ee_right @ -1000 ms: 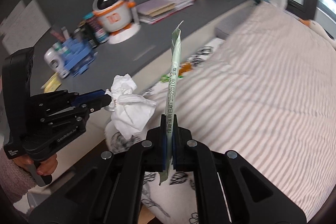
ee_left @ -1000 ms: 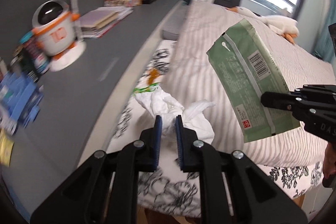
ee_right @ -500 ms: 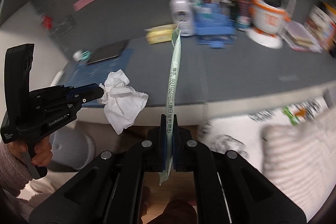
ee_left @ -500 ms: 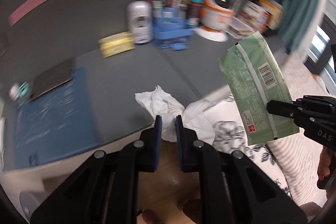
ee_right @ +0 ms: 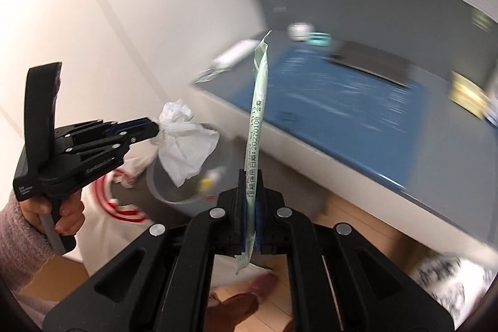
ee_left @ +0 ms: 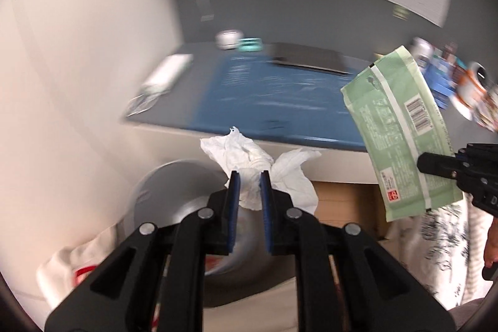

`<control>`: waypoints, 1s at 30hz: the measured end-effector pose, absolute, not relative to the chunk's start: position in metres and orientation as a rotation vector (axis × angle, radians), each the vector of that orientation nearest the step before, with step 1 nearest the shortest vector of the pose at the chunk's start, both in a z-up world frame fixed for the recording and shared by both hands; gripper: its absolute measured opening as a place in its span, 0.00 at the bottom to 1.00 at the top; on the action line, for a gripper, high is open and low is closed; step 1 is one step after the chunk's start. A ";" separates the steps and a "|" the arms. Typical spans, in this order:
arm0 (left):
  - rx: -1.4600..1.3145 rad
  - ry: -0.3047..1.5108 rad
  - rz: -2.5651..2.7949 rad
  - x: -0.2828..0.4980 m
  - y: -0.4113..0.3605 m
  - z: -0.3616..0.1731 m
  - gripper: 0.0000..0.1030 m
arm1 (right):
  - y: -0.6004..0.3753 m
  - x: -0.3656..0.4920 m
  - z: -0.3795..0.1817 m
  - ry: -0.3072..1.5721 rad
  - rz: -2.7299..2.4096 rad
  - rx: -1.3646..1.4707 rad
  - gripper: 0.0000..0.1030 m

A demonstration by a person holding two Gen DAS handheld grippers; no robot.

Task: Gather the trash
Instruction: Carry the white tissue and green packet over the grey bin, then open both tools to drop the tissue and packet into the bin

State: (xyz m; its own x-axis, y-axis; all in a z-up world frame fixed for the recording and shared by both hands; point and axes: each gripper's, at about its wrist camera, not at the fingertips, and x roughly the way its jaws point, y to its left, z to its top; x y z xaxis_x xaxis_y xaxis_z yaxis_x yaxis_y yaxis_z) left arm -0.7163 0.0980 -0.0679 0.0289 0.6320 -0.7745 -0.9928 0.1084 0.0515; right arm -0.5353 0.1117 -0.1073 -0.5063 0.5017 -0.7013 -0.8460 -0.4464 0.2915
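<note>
The left gripper (ee_left: 248, 181) squeezes a white tissue (ee_left: 246, 157) — the right gripper (ee_right: 251, 176) pinches a green wrapper (ee_right: 257, 114) — above a gray bin (ee_right: 186, 176).

Each camera sits on its own gripper and looks forward and steeply downward along the two fingers, which fill the lower foreground at close range. The left wrist view faces the left gripper (ee_left: 248, 181) and, beyond it, the grey bin (ee_left: 174, 192) and the surface (ee_left: 280, 95). The right wrist view faces the right gripper (ee_right: 251, 179) from a position further right. Both views share the bin (ee_right: 183, 192), the blue mat (ee_left: 274, 92) on the surface, and the opposite gripper at the frame edge.
</note>
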 end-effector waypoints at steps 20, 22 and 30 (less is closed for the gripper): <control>-0.770 0.640 1.524 -0.844 0.074 -0.089 0.14 | 0.156 -0.750 -0.100 0.695 2.196 -0.917 0.09; -0.768 0.641 1.511 -0.842 0.080 -0.090 0.14 | 0.155 -0.745 -0.098 0.689 2.175 -0.917 0.14; -0.729 0.677 1.453 -0.828 0.103 -0.096 0.19 | 0.160 -0.720 -0.092 0.697 2.103 -0.891 0.14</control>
